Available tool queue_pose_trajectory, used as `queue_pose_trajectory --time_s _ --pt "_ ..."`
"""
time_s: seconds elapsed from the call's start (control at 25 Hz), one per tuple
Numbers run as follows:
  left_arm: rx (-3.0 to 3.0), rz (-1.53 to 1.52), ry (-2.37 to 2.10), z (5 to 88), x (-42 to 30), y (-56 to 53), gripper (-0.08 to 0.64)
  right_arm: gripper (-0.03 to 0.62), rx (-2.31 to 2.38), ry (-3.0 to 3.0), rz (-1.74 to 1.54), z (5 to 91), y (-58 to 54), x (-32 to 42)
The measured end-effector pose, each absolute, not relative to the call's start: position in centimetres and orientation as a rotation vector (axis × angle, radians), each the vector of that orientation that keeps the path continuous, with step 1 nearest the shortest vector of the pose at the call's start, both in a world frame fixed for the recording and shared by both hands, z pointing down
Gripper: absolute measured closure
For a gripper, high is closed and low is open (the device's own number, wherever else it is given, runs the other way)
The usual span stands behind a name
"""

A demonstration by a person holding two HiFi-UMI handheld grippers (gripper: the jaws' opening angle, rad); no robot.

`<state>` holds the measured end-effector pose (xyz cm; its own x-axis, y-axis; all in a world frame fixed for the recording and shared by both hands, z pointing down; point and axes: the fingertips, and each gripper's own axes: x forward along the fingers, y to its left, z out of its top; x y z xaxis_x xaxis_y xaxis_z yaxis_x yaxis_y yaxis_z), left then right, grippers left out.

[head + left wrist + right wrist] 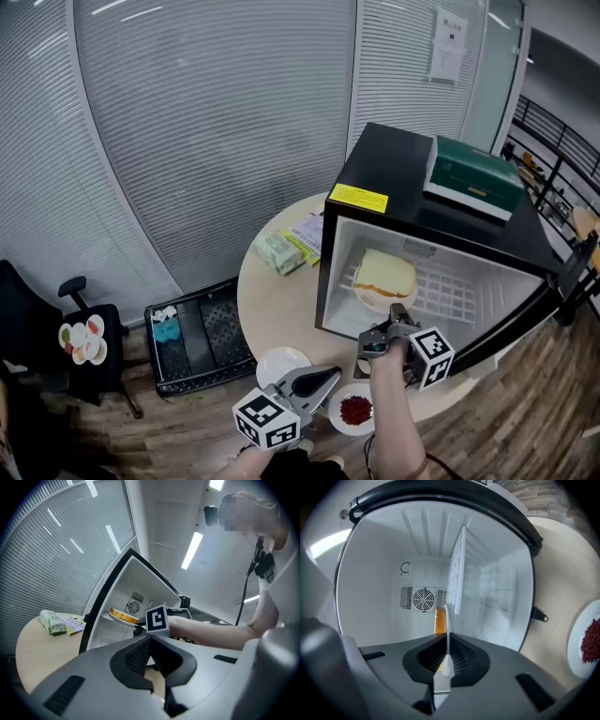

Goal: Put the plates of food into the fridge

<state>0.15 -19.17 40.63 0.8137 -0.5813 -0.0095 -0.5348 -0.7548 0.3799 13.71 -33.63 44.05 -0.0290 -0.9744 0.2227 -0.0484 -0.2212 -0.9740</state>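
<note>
Pinching the rim of the plate of bread (pixel 373 300), the right gripper's (pixel 397 312) fingers hold it inside the open fridge (pixel 394 159). Left gripper (pixel 333 375) hovers over the worktop (pixel 272 300), fingers pressed together, empty.

In the right gripper view, the plate (pixel 446 613) pinched in the jaws of the right gripper (pixel 446 635) shows only edge-on. Its food is a mere orange sliver (pixel 439 620) behind the rim. The plate of red food (pixel 590 641) is cut off by that view's right edge. In the head view the forearm (pixel 394 417) covers its right rim. The print on the fridge's yellow label (pixel 358 198) is too small to read.
</note>
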Motion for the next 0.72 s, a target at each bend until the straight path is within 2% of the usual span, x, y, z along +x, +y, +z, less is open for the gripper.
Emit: queue_pose_trajectory --time_s 0.56,0.72 --pt "2.633 -0.212 -0.853 40.3 -1.5 -19.1 0.555 0.571 -1.406 1.092 -1.281 43.6 -35.5 12.5" --pt "2.635 -0.214 -0.855 40.3 -1.5 -18.8 0.555 0.463 -1.368 1.133 -1.273 42.8 -35.3 12.2"
